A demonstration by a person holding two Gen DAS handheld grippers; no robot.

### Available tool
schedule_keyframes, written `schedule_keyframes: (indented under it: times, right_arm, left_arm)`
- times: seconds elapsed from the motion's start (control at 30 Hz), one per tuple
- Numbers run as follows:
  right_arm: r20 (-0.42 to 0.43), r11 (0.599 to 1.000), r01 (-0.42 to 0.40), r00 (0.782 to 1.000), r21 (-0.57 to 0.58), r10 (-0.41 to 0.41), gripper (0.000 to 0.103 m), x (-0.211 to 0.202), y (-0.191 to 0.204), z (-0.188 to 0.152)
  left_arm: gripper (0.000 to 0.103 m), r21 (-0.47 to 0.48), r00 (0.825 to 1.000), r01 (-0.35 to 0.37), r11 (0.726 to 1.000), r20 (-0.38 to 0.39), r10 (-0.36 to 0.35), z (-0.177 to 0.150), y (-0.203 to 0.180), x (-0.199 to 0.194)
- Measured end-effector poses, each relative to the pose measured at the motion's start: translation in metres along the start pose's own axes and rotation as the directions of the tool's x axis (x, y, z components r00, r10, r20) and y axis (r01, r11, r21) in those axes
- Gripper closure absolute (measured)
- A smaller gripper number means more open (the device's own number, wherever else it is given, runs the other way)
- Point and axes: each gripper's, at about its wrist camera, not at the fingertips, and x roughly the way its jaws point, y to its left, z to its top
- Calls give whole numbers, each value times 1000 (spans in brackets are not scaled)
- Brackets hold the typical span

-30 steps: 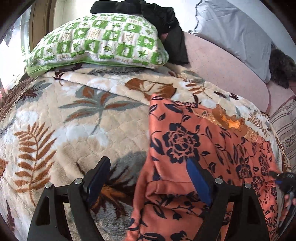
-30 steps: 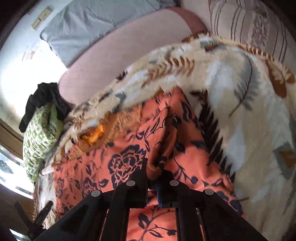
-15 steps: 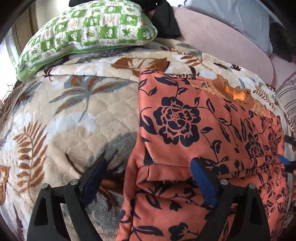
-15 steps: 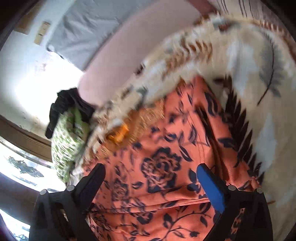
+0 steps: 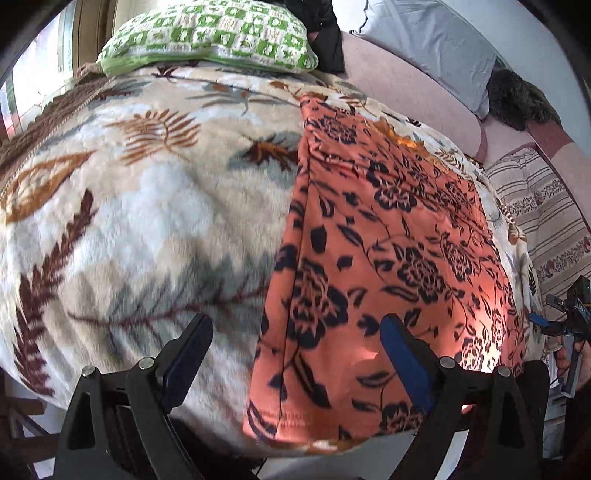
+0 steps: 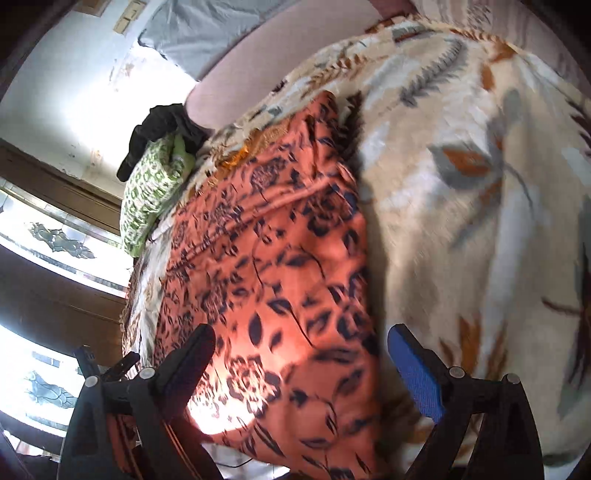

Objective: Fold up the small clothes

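Right tongs apart, nothing clamped; a second ago pinched shut on a raised fold of the orange floral garment. Left tongs apart too, backed off toward the bed's near edge. Fold released, judged laid down. Garment flat on leaf-print blanket, reaching the near edge. Green checked pillow at far corner; window behind.

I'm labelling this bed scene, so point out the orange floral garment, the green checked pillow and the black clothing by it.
Garment (image 5: 388,240), left wrist view, middle of its spread cloth.
Pillow (image 5: 214,33), left wrist view, its top face.
Black clothing (image 6: 159,125), right wrist view, the heap above the pillow.
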Motion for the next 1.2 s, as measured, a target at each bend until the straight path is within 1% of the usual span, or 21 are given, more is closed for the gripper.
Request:
schedule_keyframes:
  times: [0.1, 0.17, 0.23, 0.3, 0.37, 0.47, 0.5, 0.57, 0.7, 0.73, 0.77, 0.8, 0.83, 0.87, 0.9, 0.97, 1.0, 1.03, 1.1, 1.13, 1.2]
  right_arm:
    - [-33, 997, -53, 998, 60, 55, 7, -7, -23, -26]
    - [-64, 992, -84, 994, 96, 91, 7, -2, -31, -35]
    - [-100, 990, -98, 989, 100, 108, 7, 8, -33, -43]
    - [-146, 989, -89, 983, 120, 107, 7, 21, -39, -50]
    - [-132, 984, -110, 983, 140, 129, 7, 19, -40, -53]
    - [-121, 973, -199, 970, 114, 212, 7, 11, -28, -57]
    - [-122, 974, -202, 969, 102, 213, 7, 11, -26, -59]
    - [-136, 976, -168, 973, 136, 186, 7, 19, -34, -63]
    - [-180, 983, -130, 972, 131, 153, 7, 29, -31, -61]
    - [-193, 986, -122, 971, 115, 143, 7, 31, -30, -62]
    - [-203, 987, -119, 969, 105, 138, 6, 32, -30, -62]
    - [-204, 986, -124, 968, 107, 144, 5, 33, -31, -62]
    - [-201, 984, -134, 967, 119, 156, 5, 33, -32, -61]
    - [-201, 982, -140, 966, 128, 164, 5, 34, -33, -60]
    - [-204, 982, -140, 965, 128, 164, 4, 34, -34, -60]
    - [-216, 984, -149, 962, 100, 167, 1, 35, -31, -61]
    - [-230, 985, -145, 959, 91, 163, 1, 37, -30, -61]
    - [-241, 986, -141, 957, 90, 159, 1, 38, -29, -61]
    - [-253, 983, -148, 952, 108, 171, 1, 39, -31, -59]
    - [-254, 979, -158, 949, 127, 186, 1, 39, -34, -58]
    - [-254, 973, -172, 945, 154, 207, 1, 38, -38, -57]
  left_arm:
    - [11, -83, 997, 78, 994, -21, -80, -16, 3, 4]
    - [11, -125, 993, 107, 986, -36, -112, -20, 4, 10]
    - [11, -173, 985, 152, 973, -54, -163, -25, 6, 17]
    - [11, -200, 988, 130, 971, -57, -144, -29, 8, 19]
    - [11, -211, 988, 136, 968, -43, -149, -31, 6, 12]
    - [11, -190, 984, 172, 966, -2, -176, -33, 5, -1]
    - [11, -190, 985, 166, 968, -9, -170, -34, 5, 1]
    - [11, -204, 986, 142, 969, -59, -157, -38, 9, 12]
    - [12, -125, 993, 94, 988, -64, -103, -41, -1, 13]
    - [18, -109, 993, 91, 990, -59, -98, -42, -1, 13]
    - [28, -102, 994, 81, 991, -61, -88, -42, -1, 14]
    - [34, -105, 995, 69, 992, -65, -76, -41, 2, 15]
    - [45, -115, 996, 61, 992, -65, -69, -41, 5, 16]
    - [49, -128, 995, 60, 990, -66, -68, -40, 9, 16]
    - [49, -143, 995, 67, 987, -69, -77, -39, 12, 16]
    - [43, -154, 995, 56, 987, -76, -68, -37, 12, 14]
    - [38, -145, 996, 32, 989, -81, -44, -36, 11, 13]
    - [30, -134, 997, -8, 991, -78, -2, -36, 8, 11]
    - [28, -109, 997, -61, 992, -56, 55, -35, 4, 9]
    - [26, -97, 997, -59, 994, -59, 53, -36, 3, 10]
    - [25, -74, 994, -59, 995, -101, 52, -36, 0, 20]
